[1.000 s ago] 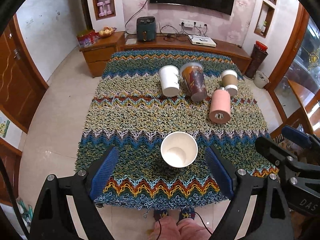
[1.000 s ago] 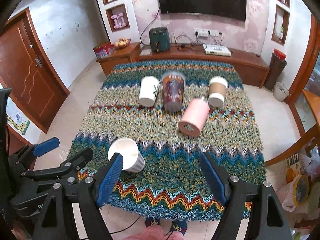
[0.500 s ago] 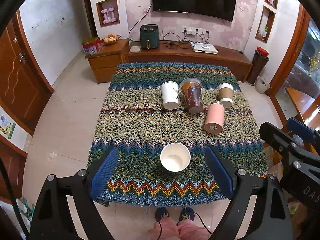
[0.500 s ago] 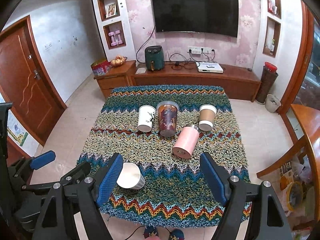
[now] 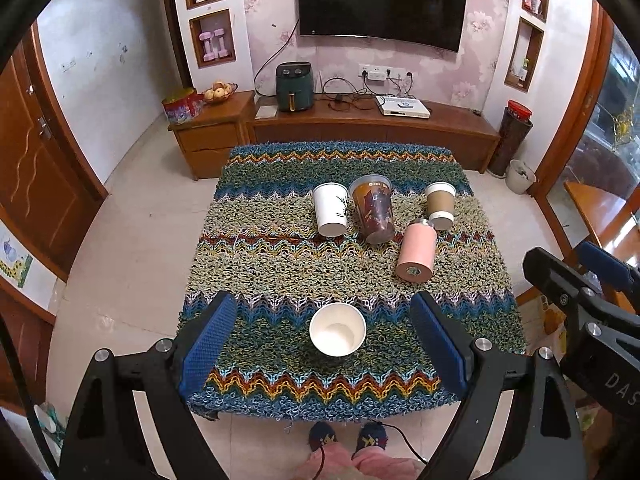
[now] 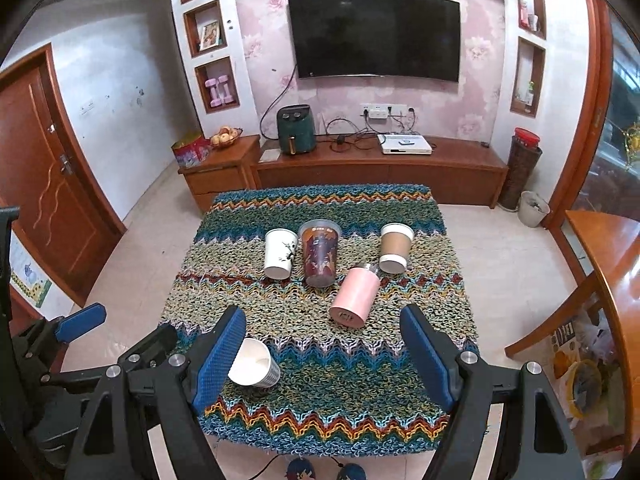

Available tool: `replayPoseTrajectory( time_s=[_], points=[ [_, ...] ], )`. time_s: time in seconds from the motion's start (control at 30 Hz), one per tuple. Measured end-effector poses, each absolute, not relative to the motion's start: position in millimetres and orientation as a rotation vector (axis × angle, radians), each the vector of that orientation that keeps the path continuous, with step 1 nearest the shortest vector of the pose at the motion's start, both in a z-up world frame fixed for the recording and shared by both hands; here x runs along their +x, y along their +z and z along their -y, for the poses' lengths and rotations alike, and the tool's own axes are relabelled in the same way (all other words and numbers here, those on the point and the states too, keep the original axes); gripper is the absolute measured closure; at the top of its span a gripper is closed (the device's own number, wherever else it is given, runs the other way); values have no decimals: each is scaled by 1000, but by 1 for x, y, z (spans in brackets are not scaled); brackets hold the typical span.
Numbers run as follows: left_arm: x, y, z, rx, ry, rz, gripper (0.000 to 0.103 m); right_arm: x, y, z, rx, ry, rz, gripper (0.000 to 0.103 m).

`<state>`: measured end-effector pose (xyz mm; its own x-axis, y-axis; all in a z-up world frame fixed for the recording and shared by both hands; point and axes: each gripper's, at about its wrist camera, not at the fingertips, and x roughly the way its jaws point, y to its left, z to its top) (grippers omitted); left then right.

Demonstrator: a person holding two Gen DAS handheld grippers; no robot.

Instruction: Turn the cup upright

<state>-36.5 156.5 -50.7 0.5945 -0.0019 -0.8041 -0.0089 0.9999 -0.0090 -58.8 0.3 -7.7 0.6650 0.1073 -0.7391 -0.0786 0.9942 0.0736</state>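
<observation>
A white paper cup stands upright, mouth up, near the front edge of the knitted table cover; it also shows in the right wrist view. My left gripper is open and empty, well above and behind the cup. My right gripper is open and empty, to the right of the cup. Behind it, a white cup, a dark printed cup and a brown cup stand upside down. A pink bottle lies on its side.
A wooden TV cabinet with an air fryer stands behind the table. A wooden table and bags stand at the right. A door is at the left. My feet are below the table's front edge.
Both grippers have pulled up and back from the table, so the cups look smaller and farther. The white cup stays upright in place. Both grippers stay open.
</observation>
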Motion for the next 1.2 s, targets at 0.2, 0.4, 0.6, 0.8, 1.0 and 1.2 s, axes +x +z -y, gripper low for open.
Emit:
replayPoseTrajectory(
  time_s=[0.2, 0.4, 0.6, 0.8, 1.0, 1.2],
  points=[
    [-35, -46, -158, -30, 24, -922, 12, -54, -10, -1, 25, 106, -852, 23],
    [-36, -46, -156, -25, 30, -926, 12, -55, -11, -2, 10, 101, -856, 23],
    [-36, -45, -157, -17, 32, -930, 12, -54, -11, -1, 16, 90, -868, 23],
    [-37, -44, -155, -6, 31, -937, 12, -55, -11, 0, 19, 83, -875, 23],
    [-37, -44, -154, -12, 27, -938, 12, -56, -11, 1, 13, 78, -875, 23],
    [-37, -44, -152, -13, 24, -935, 12, -57, -11, 2, 11, 75, -871, 23]
  ],
)
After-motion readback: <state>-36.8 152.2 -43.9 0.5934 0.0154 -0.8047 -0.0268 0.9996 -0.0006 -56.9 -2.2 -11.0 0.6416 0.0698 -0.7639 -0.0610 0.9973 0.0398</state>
